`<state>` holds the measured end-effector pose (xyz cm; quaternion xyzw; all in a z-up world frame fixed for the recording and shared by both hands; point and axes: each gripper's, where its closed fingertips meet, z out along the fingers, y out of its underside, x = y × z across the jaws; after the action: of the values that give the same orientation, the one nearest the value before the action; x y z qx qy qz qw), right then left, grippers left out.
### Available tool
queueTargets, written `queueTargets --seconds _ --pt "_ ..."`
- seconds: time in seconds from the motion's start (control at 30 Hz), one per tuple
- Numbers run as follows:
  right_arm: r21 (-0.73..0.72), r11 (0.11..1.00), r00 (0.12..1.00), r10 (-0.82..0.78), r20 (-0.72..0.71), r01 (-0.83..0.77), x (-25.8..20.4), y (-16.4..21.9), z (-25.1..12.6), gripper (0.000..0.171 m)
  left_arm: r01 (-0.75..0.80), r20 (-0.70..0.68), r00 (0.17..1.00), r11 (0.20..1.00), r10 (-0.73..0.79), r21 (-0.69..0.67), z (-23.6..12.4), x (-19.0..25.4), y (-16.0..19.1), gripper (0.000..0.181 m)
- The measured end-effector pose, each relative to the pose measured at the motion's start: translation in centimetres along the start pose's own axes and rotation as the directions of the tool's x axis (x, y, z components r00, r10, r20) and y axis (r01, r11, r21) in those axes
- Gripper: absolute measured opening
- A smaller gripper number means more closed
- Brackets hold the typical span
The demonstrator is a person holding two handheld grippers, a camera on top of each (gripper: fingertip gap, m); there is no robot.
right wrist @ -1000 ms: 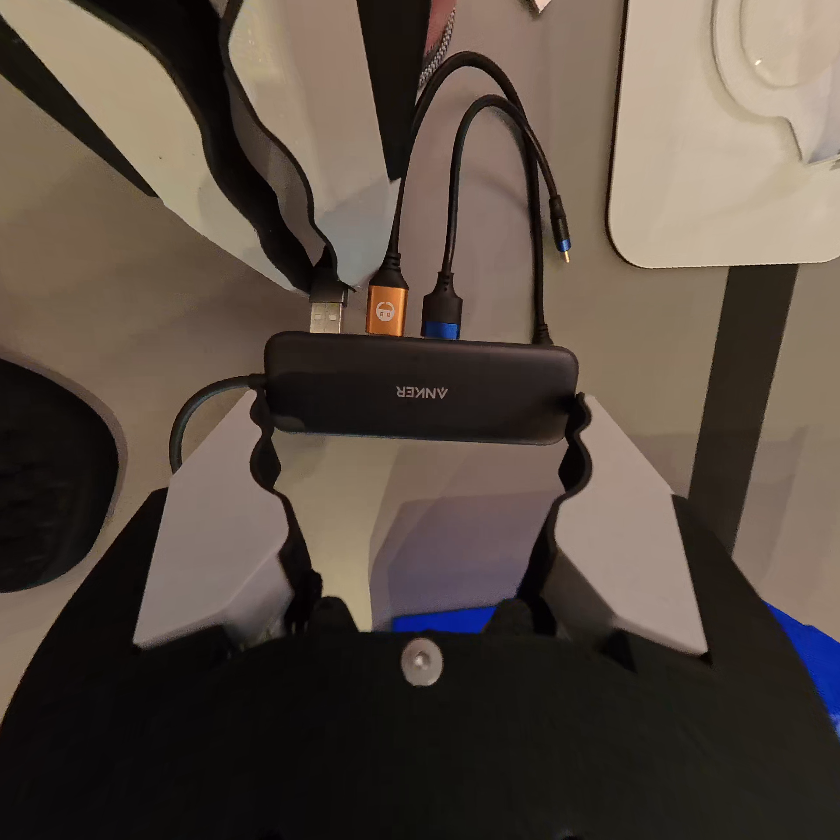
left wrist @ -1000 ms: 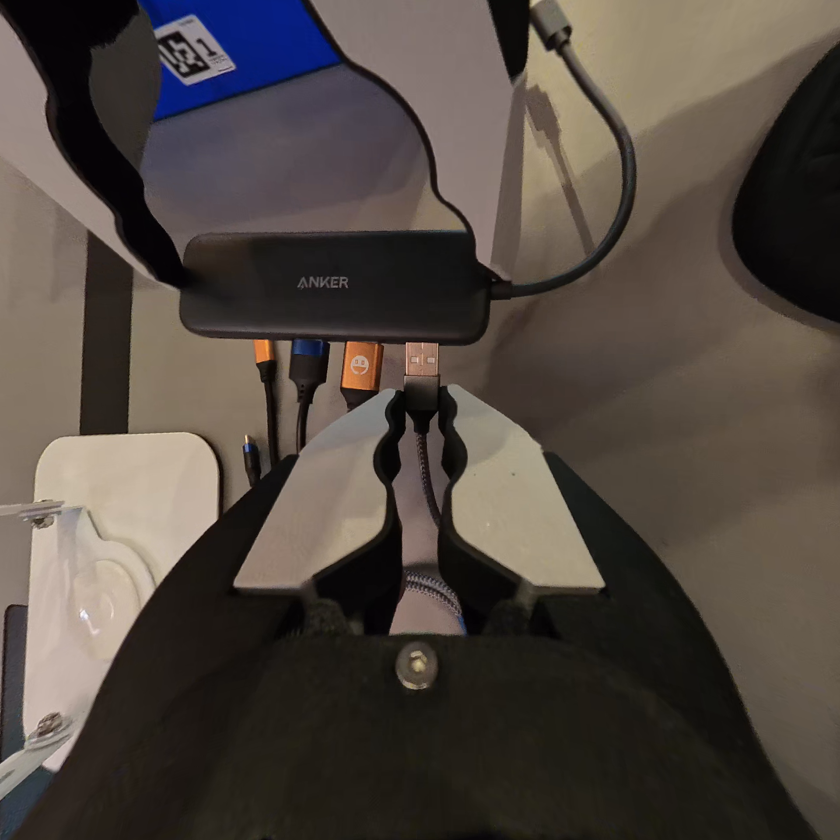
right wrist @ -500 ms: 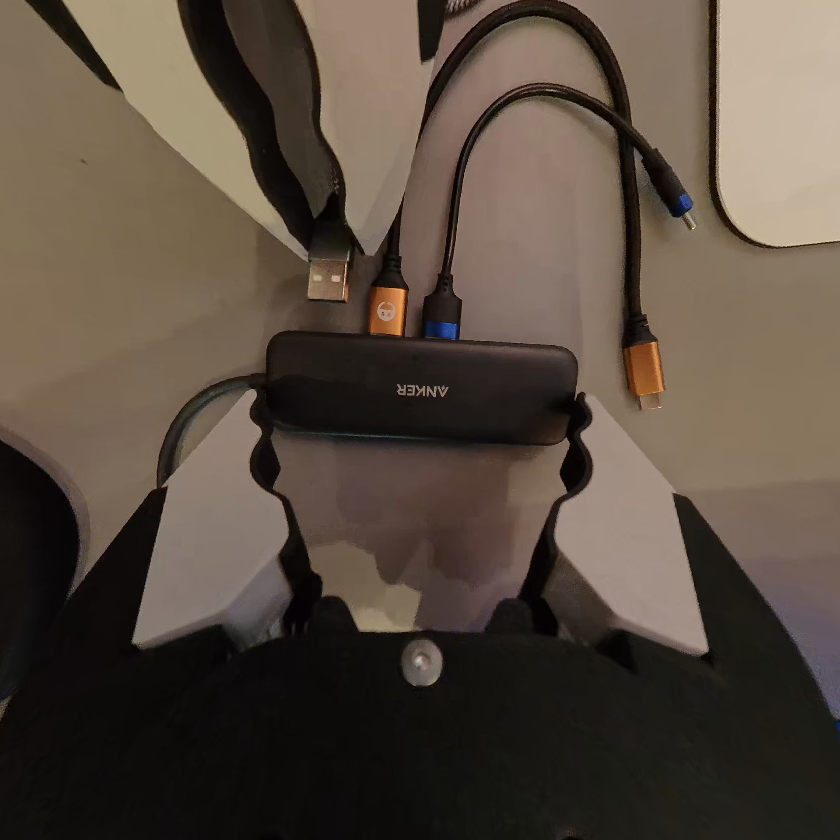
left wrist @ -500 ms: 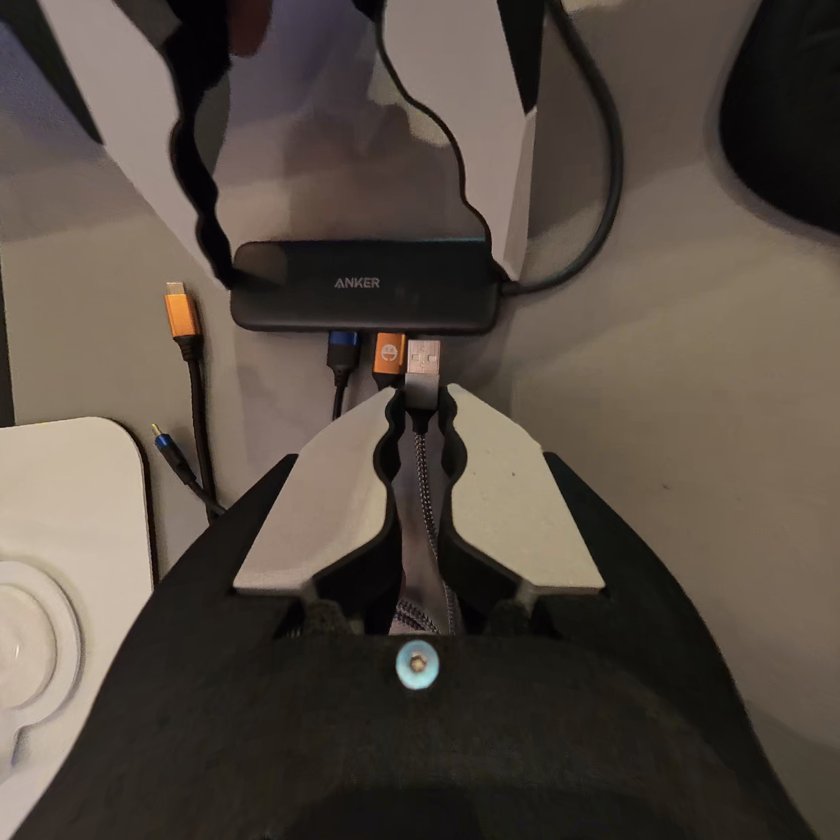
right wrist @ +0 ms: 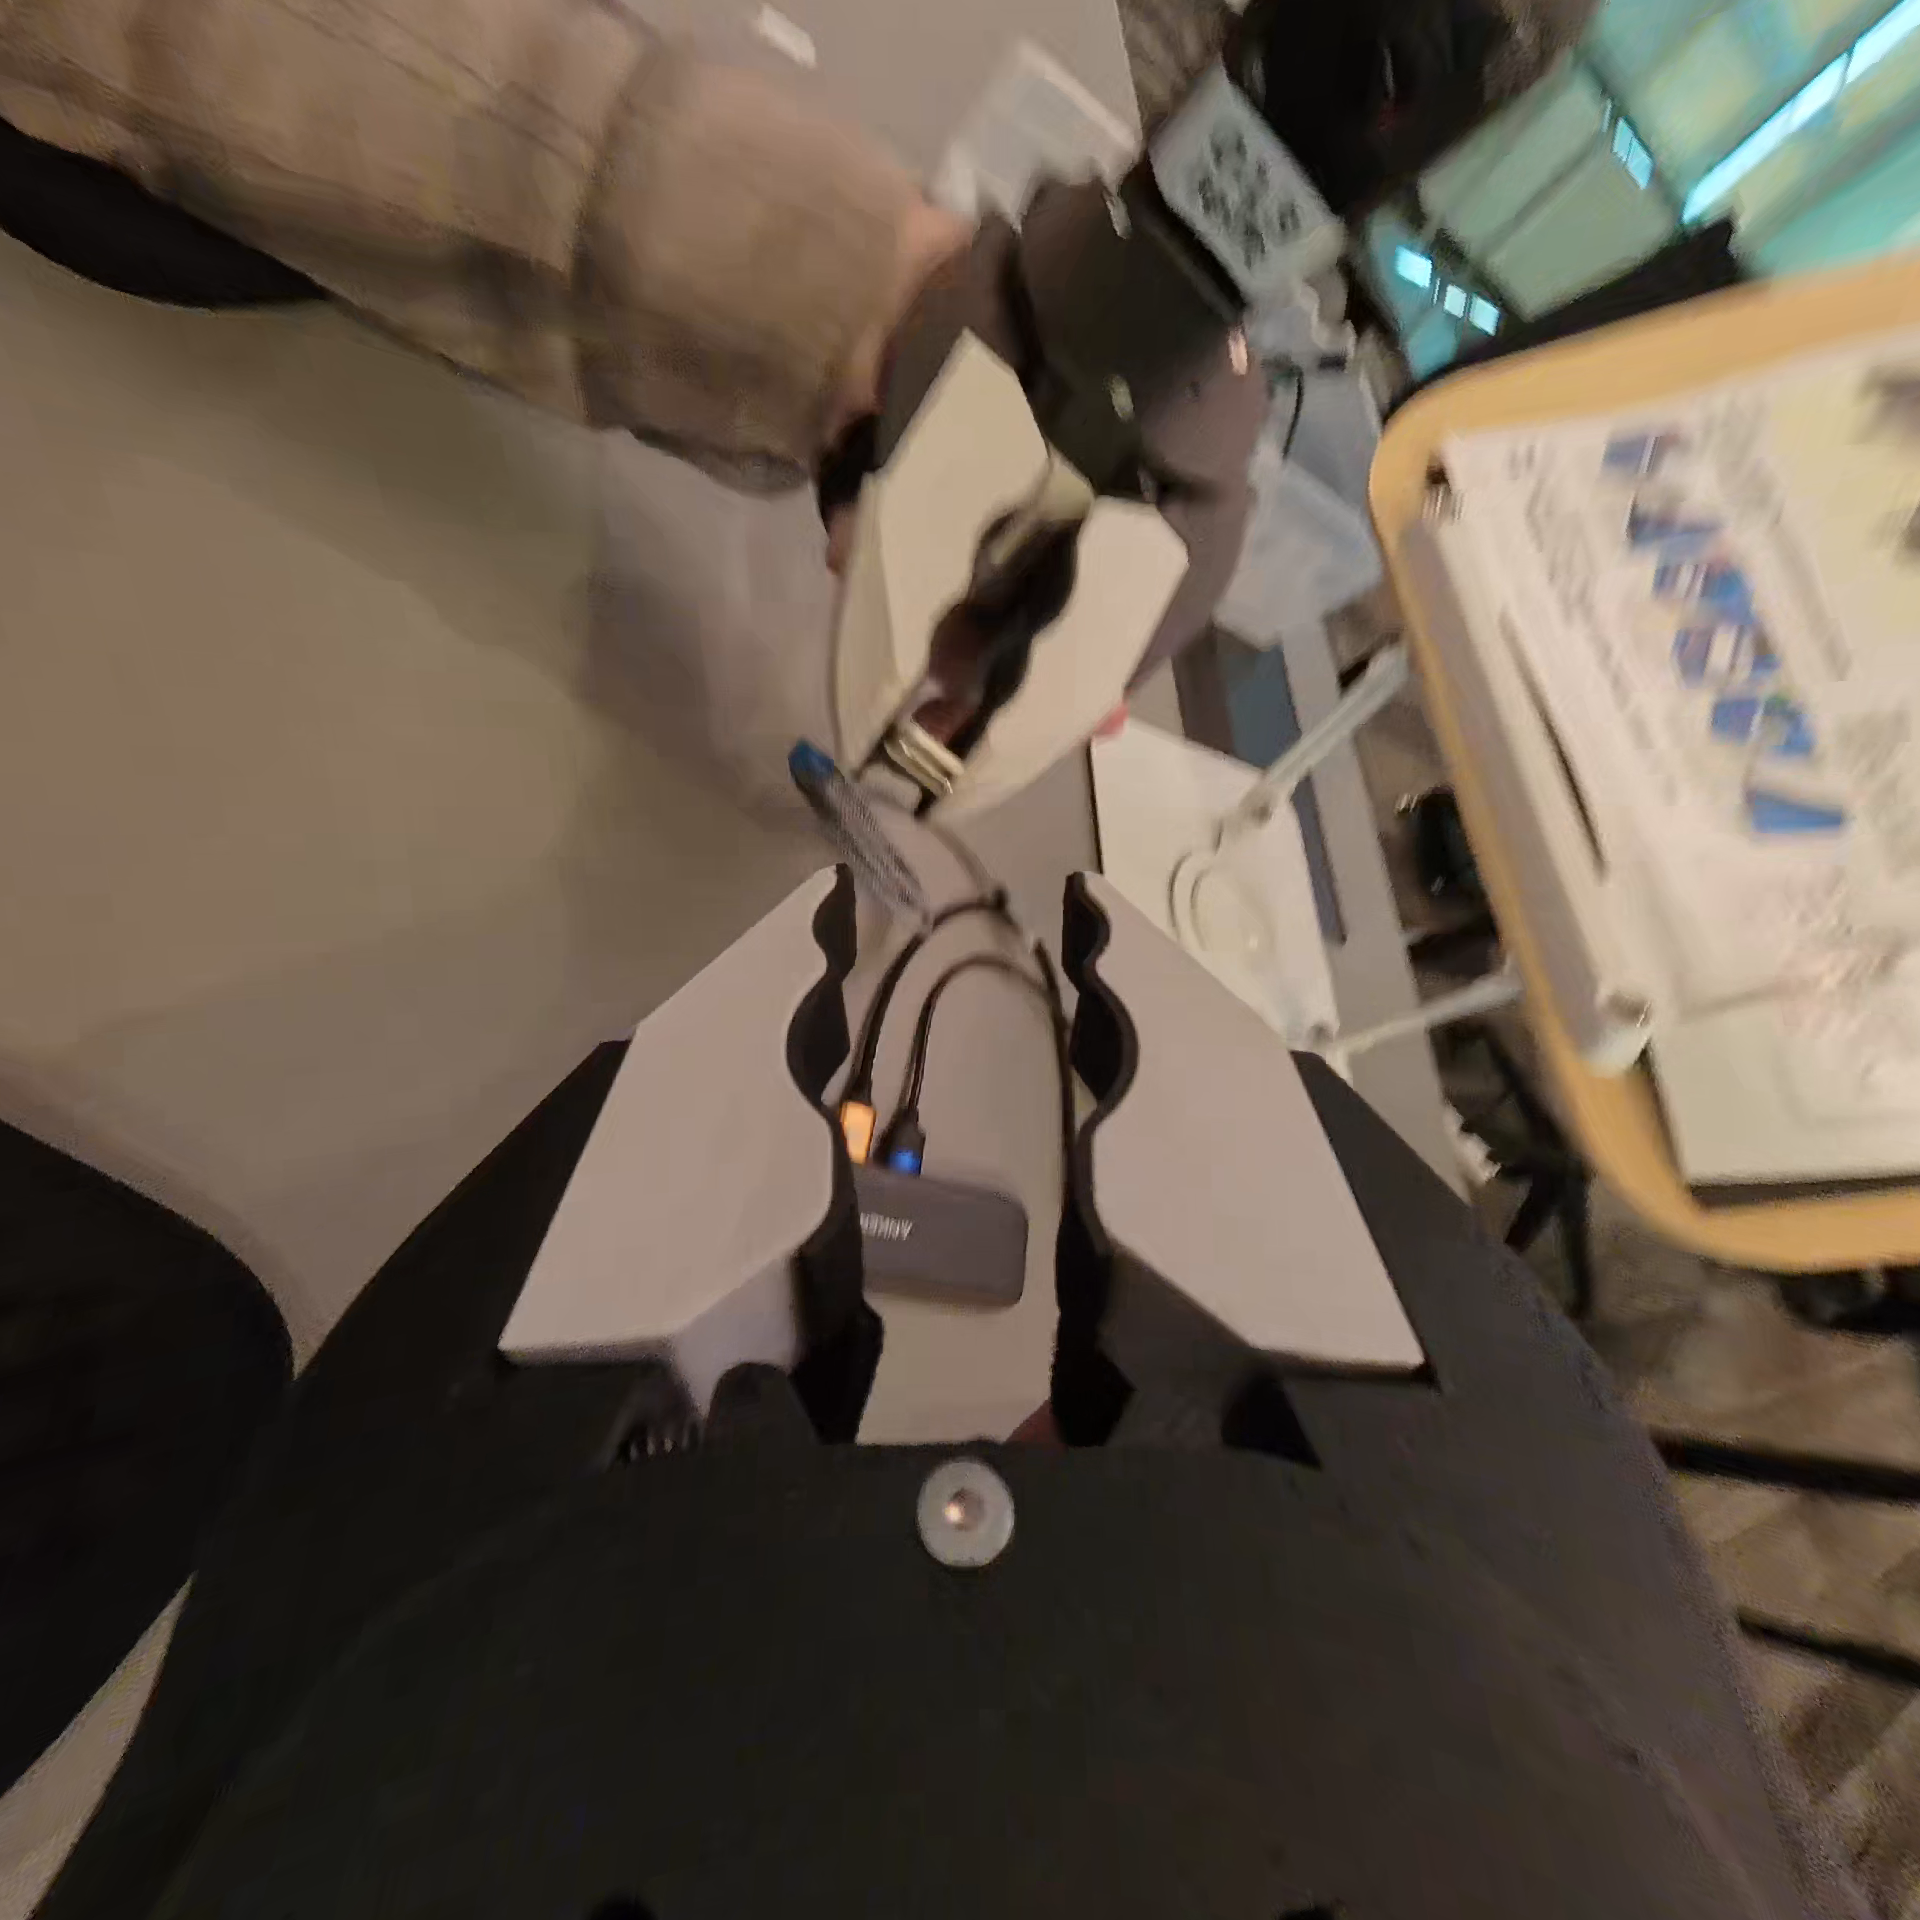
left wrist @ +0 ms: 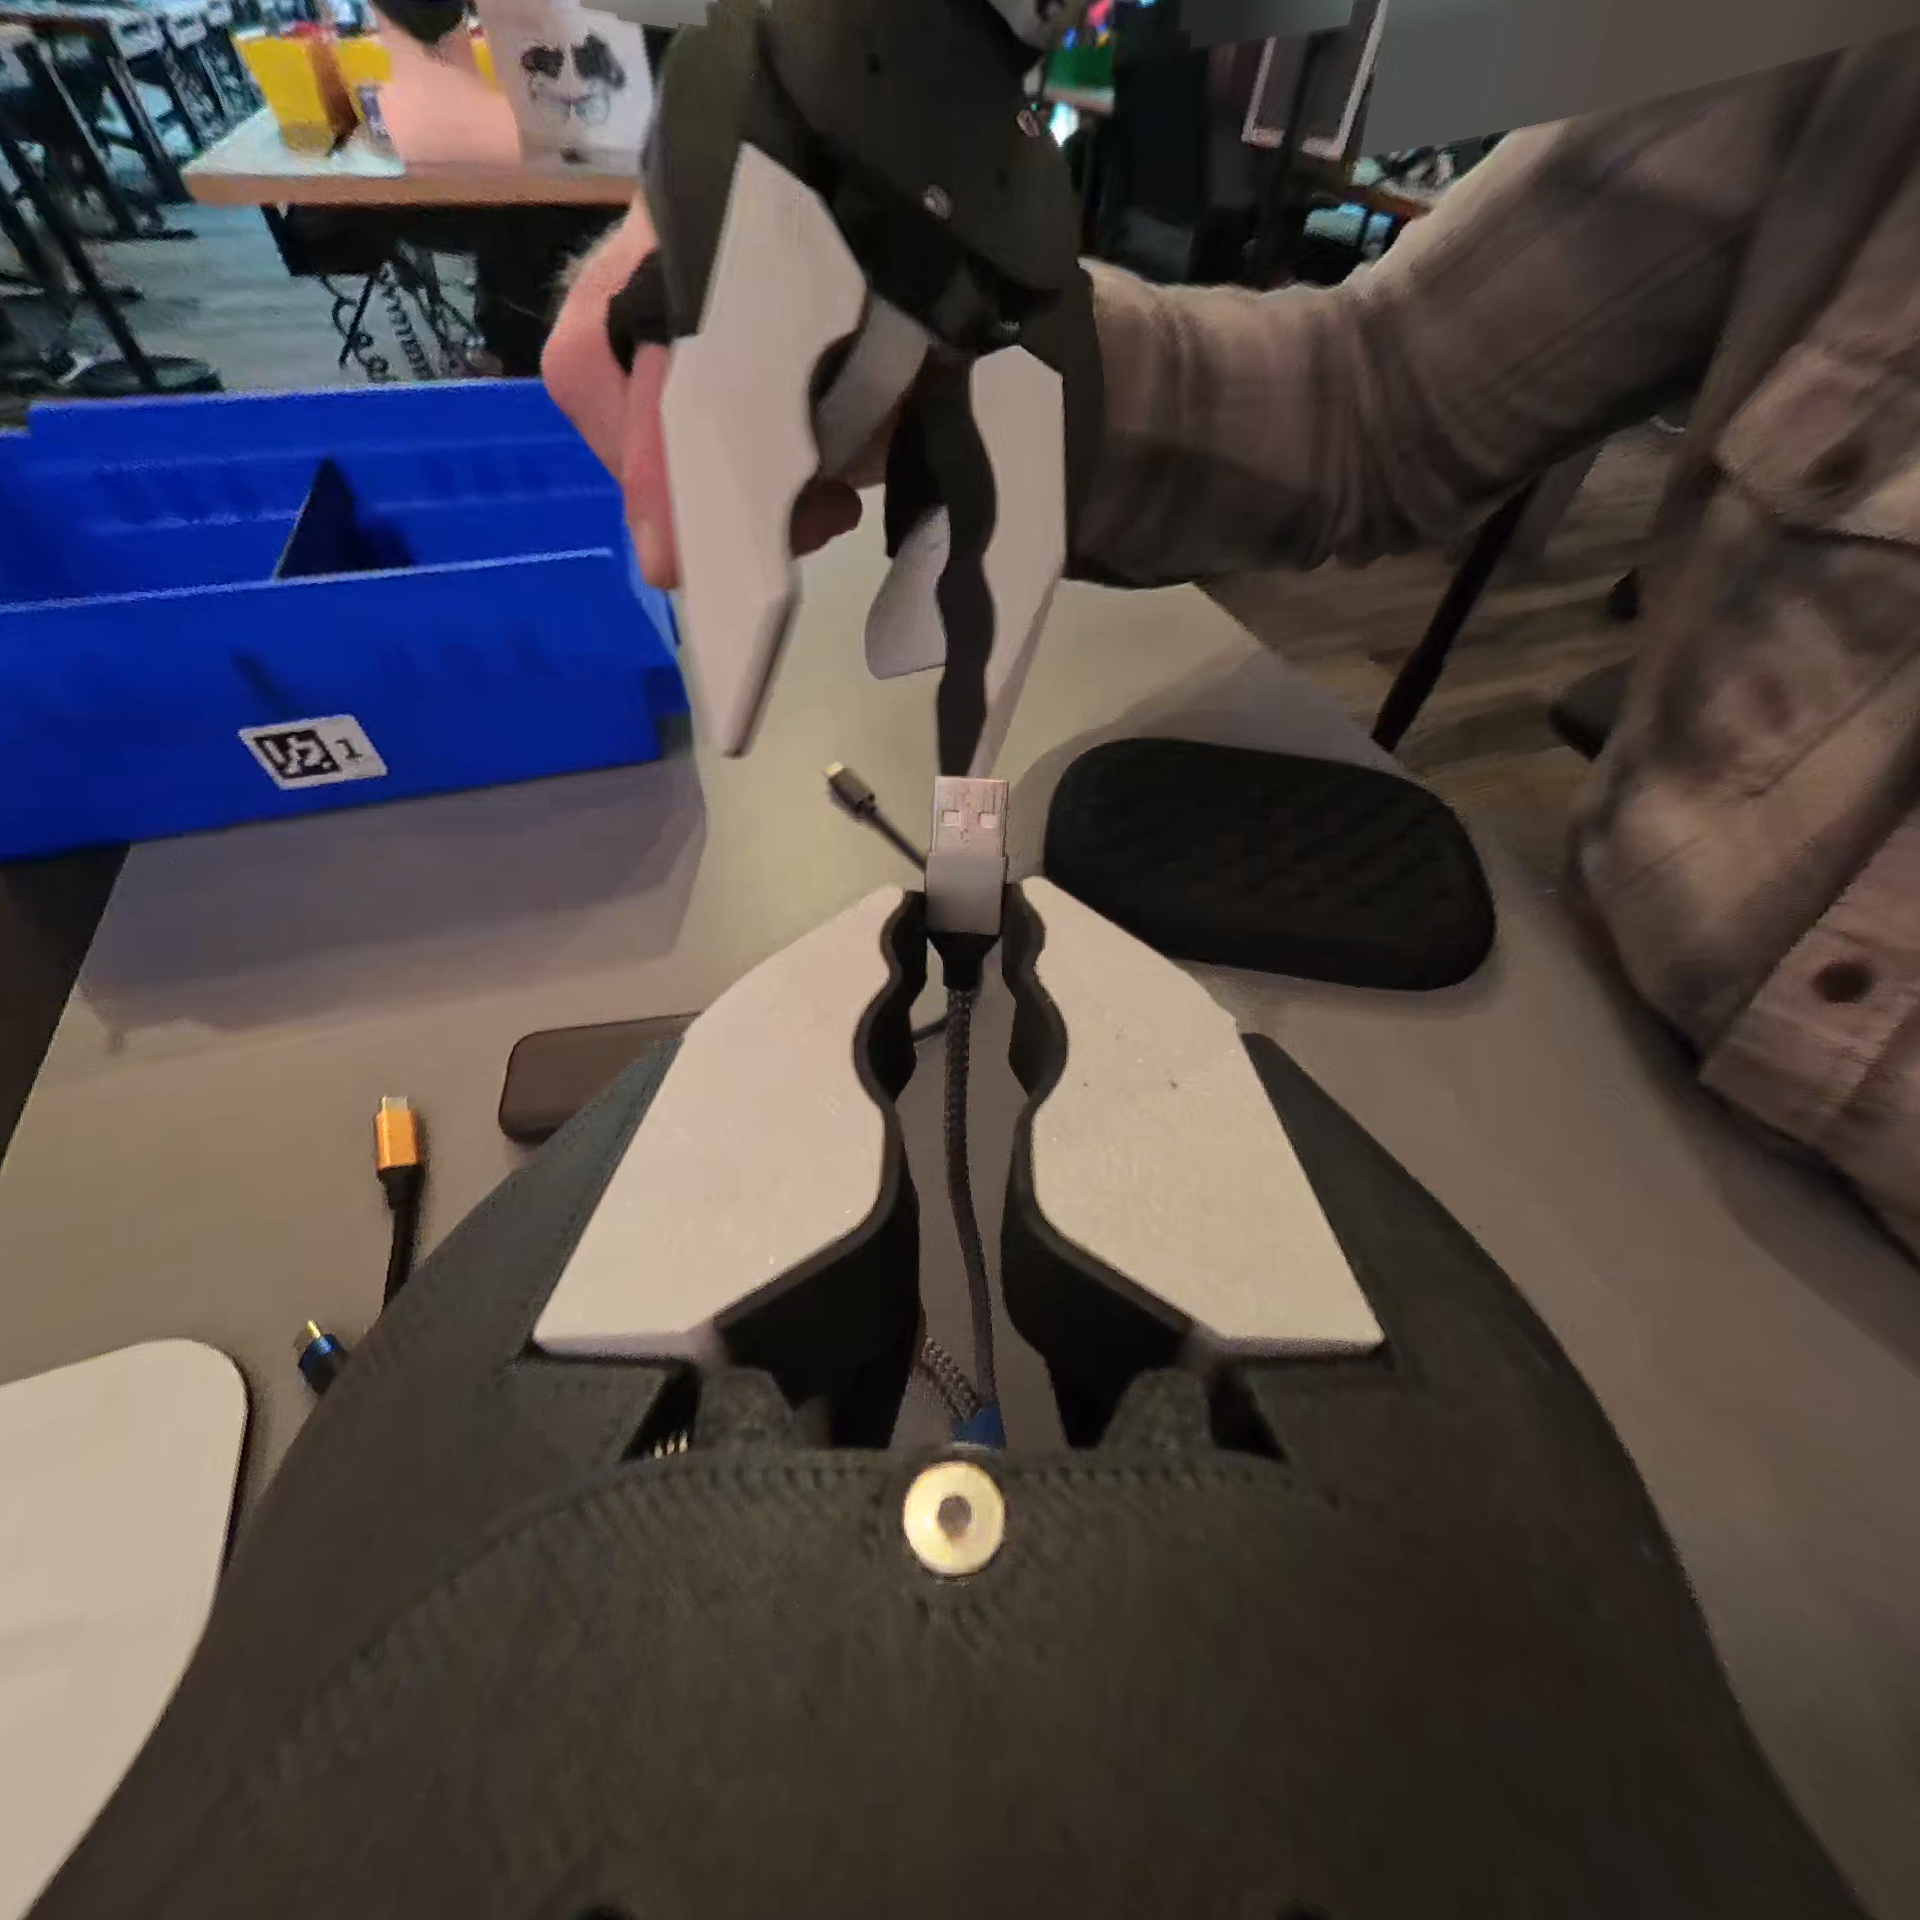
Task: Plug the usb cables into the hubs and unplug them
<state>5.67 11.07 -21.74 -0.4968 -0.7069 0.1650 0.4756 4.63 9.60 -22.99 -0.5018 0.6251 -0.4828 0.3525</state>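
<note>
My left gripper is shut on a silver USB-A plug with a braided cable, held in the air above the table. It also shows in the right wrist view, still gripping the plug. My right gripper is open and empty, raised above the black hub. The hub lies on the table with an orange plug and a blue plug in its ports. In the left wrist view the right gripper hangs above my plug, and the hub is partly hidden behind my left finger.
Loose orange and blue cable ends lie left of the hub. A blue bin stands at the back left, a black oval pad to the right, a white plate at the near left. A person's sleeve reaches in. Left and right tips are no more than a few centimetres apart. Both grippers' tips are roughly 15 cm from the black hub.
My right gripper let go of the hub and rose; the hub now lies on the table. My left gripper lifted away from the hub with the silver plug still in it.
</note>
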Motion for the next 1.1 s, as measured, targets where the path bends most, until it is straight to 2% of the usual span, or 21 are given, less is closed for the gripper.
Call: queueTargets --seconds 0.1,0.2,0.3,0.4,0.47,0.6,0.67,0.73,0.83,0.93,0.97,1.03,1.1 --pt "0.028 0.992 0.992 -0.122 0.008 0.122 -0.7 -2.6 -0.1 0.027 -0.01 -0.04 0.999 1.0 0.01 -0.003 -0.1 0.9 -0.3 0.014" --pt "-0.008 0.975 0.973 -0.222 0.055 0.223 -1.7 -3.1 0.5 0.012 -0.011 -0.07 0.997 1.0 0.01 -0.013 0.4 1.5 -0.3 0.014" --pt "-0.036 0.969 0.963 -0.239 0.124 0.245 -2.4 -2.7 1.0 0.008 -0.01 -0.084 0.996 0.999 0.007 -0.035 0.6 1.7 0.0 0.014" --pt "-0.056 0.986 0.98 -0.146 0.135 0.155 -2.1 -2.3 1.0 0.002 0.006 -0.064 0.998 0.999 -0.008 -0.037 0.6 1.3 0.1 0.014" --pt "-0.019 1.0 0.992 -0.007 0.124 0.009 -1.3 -2.4 0.8 0.002 0.0 -0.022 1.0 1.0 0.0 -0.014 0.4 0.8 -0.4 0.012" --pt "0.047 0.957 0.954 0.282 0.097 -0.288 0.2 -1.1 0.4 0.002 -0.14 0.179 0.971 0.986 0.156 -0.095 0.1 -1.0 -1.2 0.016" --pt "0.109 0.882 0.889 0.451 0.078 -0.458 1.4 -0.5 -0.2 0.002 -0.252 0.309 0.902 0.948 0.303 -0.193 -0.4 -2.2 -1.9 0.021" --pt "0.202 0.773 0.797 0.599 0.082 -0.602 2.5 -0.3 -1.1 0.002 -0.353 0.393 0.797 0.882 0.458 -0.312 -0.5 -3.1 -2.5 0.026" --pt "0.339 0.53 0.608 0.771 0.189 -0.777 3.5 -0.3 -2.7 0.002 -0.478 0.471 0.598 0.76 0.649 -0.441 -0.1 -4.2 -3.9 0.029" --pt "0.422 0.319 0.468 0.825 0.317 -0.849 3.7 -0.3 -4.1 0.002 -0.553 0.517 0.447 0.68 0.73 -0.481 0.9 -4.6 -5.1 0.031" --pt "0.426 0.279 0.439 0.831 0.341 -0.86 3.5 -0.1 -4.3 0.002 -0.569 0.509 0.432 0.663 0.745 -0.487 1.4 -4.5 -5.0 0.03" --pt "0.433 0.207 0.396 0.822 0.41 -0.877 3.0 -0.1 -4.7 0.002 -0.595 0.532 0.34 0.616 0.775 -0.517 1.7 -4.7 -5.5 0.027" --pt "0.426 0.161 0.365 0.812 0.456 -0.89 2.4 -0.1 -4.7 0.001 -0.615 0.517 0.362 0.615 0.776 -0.493 2.5 -4.1 -5.5 0.023"
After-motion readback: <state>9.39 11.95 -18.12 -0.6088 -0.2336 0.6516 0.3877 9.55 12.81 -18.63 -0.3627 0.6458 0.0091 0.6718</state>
